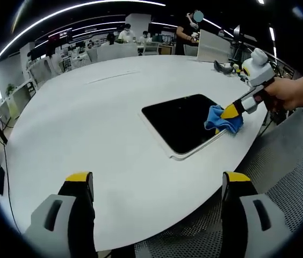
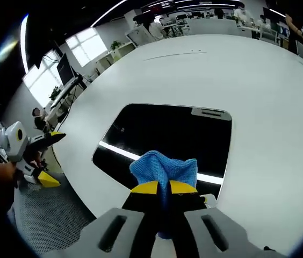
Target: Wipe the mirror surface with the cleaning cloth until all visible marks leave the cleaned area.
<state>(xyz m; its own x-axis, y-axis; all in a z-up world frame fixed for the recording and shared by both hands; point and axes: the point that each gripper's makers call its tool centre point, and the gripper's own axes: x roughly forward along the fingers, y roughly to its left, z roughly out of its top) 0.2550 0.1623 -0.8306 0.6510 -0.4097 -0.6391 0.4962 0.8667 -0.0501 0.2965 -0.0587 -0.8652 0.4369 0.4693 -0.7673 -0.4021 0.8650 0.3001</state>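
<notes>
The right gripper (image 2: 158,187) is clamped on the blue cleaning cloth (image 2: 165,167), pressing it onto the near edge of the dark mirror (image 2: 167,131) that lies flat on the white table (image 2: 259,80). The left gripper (image 1: 157,180) hovers over the table with jaws wide apart, holding nothing, well apart from the mirror.

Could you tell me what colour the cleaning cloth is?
Blue cloth, clearest in the right gripper view.

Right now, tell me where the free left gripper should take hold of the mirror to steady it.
Probably the mirror's near rim, on the corner away from the blue cloth. It lies flat on the white table, so come in low from the table edge. The left gripper is open; the right gripper holds the cloth.
</notes>
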